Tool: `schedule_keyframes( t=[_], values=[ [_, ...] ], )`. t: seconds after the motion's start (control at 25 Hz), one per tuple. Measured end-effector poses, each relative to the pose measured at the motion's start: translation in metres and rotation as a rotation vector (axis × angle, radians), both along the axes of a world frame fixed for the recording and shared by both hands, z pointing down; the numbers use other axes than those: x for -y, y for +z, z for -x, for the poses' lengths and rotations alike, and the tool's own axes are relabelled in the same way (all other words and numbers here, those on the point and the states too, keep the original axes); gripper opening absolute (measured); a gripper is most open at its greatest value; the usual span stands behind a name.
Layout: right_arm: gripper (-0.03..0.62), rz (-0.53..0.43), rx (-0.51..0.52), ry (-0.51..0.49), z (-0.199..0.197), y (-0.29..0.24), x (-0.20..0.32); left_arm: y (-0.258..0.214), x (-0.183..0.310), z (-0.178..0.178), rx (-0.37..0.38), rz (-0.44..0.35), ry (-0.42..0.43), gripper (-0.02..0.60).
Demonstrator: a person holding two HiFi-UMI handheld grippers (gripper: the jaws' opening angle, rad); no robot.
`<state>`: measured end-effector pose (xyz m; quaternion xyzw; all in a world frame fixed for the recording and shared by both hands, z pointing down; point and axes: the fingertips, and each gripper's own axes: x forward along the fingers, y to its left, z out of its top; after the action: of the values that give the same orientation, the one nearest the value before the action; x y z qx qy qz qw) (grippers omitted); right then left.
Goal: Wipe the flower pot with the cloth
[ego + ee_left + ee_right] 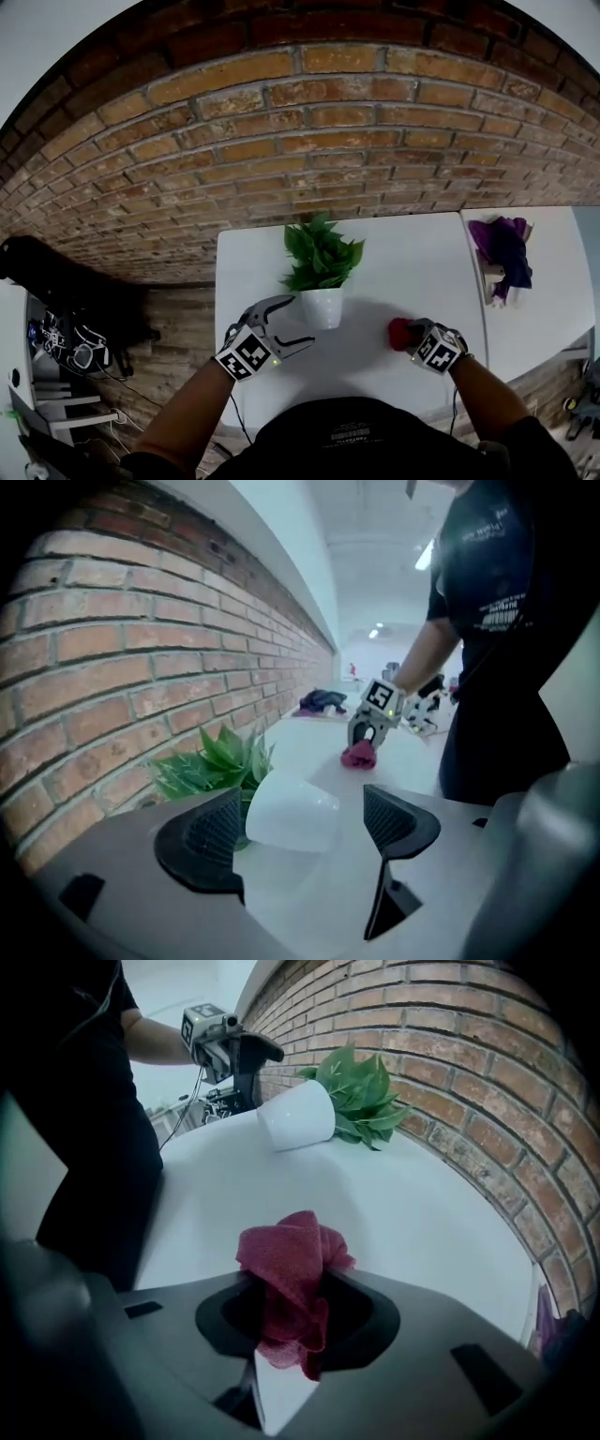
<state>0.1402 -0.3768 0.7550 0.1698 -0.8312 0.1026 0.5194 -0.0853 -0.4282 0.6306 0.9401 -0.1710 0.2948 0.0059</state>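
Observation:
A white flower pot [322,307] with a leafy green plant [321,251] stands on the white table [403,267]. My left gripper [292,325] is open just left of the pot, one finger near its rim and one lower. In the left gripper view the pot [291,813] shows between the spread jaws, untouched by either pad. My right gripper [411,339] is shut on a crumpled red cloth [399,332], which rests on the table to the right of the pot. In the right gripper view the cloth [291,1269] bunches up between the jaws, and the pot [296,1115] is farther off.
A brick wall [309,141] runs along the table's far edge. A second white surface [553,281] at the right carries a purple cloth [502,248], with a narrow gap between it and the table. Dark equipment and cables [66,342] lie on the floor at the left.

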Motion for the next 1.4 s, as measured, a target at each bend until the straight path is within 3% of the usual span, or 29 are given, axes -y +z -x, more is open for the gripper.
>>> schedule_keyframes(
  t=[0.2,0.36,0.64,0.8,1.04,1.28,1.4],
  values=[
    [0.117,0.023,0.045,0.041,-0.002,-0.004,0.002,0.043,0.019,-0.01,0.178,-0.067,0.079,0.499],
    [0.117,0.027,0.069,0.067,-0.003,-0.008,0.004,0.069,0.02,-0.019,0.286,-0.088,0.177,0.523],
    [0.117,0.033,0.085,0.094,-0.009,-0.013,0.001,0.092,0.029,-0.033,0.348,-0.096,0.185,0.528],
    [0.117,0.024,0.101,0.122,-0.012,-0.018,0.004,0.09,0.036,-0.047,0.318,-0.128,0.17,0.528],
    [0.117,-0.027,0.208,0.187,-0.003,-0.051,0.021,0.072,0.034,-0.053,0.197,-0.04,0.132,0.526],
    [0.117,-0.137,0.491,0.243,0.038,-0.153,0.066,-0.008,0.039,-0.059,-0.017,-0.067,0.042,0.526],
    [0.117,-0.217,0.625,0.174,0.072,-0.229,0.081,-0.05,0.037,-0.057,-0.066,-0.119,0.036,0.526]
  ],
)
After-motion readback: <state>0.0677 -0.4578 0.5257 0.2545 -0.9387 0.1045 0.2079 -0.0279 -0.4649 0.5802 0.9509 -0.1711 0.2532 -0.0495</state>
